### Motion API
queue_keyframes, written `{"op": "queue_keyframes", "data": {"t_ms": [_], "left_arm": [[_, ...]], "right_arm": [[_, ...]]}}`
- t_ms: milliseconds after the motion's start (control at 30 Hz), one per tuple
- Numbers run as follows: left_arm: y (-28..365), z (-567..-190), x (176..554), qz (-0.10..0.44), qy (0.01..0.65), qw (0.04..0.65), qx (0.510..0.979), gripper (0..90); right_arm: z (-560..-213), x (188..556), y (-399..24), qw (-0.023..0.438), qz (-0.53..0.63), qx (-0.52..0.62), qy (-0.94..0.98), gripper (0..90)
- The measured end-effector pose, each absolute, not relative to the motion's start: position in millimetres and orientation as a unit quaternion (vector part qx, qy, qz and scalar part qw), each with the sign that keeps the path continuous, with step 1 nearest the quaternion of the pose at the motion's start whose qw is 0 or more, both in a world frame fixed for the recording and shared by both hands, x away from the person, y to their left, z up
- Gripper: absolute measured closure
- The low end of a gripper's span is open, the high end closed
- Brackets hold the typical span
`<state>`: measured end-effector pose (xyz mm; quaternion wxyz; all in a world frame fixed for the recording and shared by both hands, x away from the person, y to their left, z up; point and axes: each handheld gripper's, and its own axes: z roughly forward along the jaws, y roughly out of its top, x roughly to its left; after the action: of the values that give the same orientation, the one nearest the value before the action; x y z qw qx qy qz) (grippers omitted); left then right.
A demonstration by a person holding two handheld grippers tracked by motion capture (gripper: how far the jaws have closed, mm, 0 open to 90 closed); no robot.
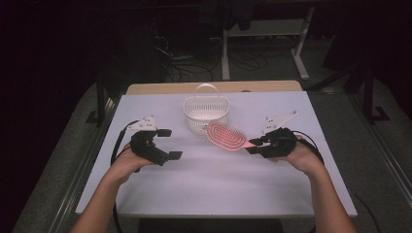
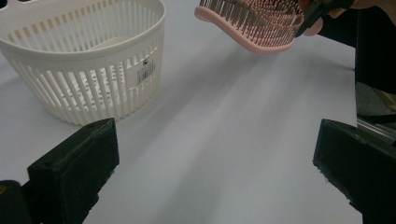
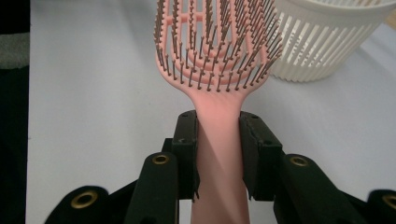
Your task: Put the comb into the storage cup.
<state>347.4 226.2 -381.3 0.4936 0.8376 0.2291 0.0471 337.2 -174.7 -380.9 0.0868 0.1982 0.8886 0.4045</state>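
Note:
A pink hairbrush (image 1: pixel 227 137) with dark bristles hangs above the white table (image 1: pixel 214 184), its head close to the white slotted basket (image 1: pixel 206 113). My right gripper (image 1: pixel 252 146) is shut on the brush handle (image 3: pixel 218 140), both black pads pressed against its sides. In the right gripper view the bristled head (image 3: pixel 212 42) points toward the basket (image 3: pixel 327 42). My left gripper (image 1: pixel 170 143) is open at the table's left with nothing between its fingers (image 2: pixel 74 168). In the left gripper view the basket (image 2: pixel 88 65) stands at the upper left and the hairbrush (image 2: pixel 252 23) floats at the top.
The basket has an upright loop handle (image 1: pixel 206 88) and stands near the table's far edge. A wooden strip (image 1: pixel 214 87) runs behind the table. Dark floor, cables and desk legs (image 1: pixel 226 53) lie beyond.

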Motion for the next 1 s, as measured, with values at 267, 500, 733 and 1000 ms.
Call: {"op": "queue_keyframes", "data": {"t_ms": [267,500,733,1000], "left_arm": [[215,-379,357,0.035,0.227,0.509,0.829,0.2],[204,-379,359,0.024,0.229,0.522,0.822,0.2],[196,-383,359,0.014,0.236,0.524,0.818,0.1],[184,-387,356,0.01,0.239,0.524,0.817,0.1]], "right_arm": [[-377,344,-168,0.096,0.419,0.2,0.88,68.2],[-380,346,-162,0.1,0.422,0.195,0.88,68.2],[-382,344,-157,0.099,0.431,0.189,0.877,68.2],[-383,341,-151,0.095,0.435,0.181,0.877,68.2]]}}
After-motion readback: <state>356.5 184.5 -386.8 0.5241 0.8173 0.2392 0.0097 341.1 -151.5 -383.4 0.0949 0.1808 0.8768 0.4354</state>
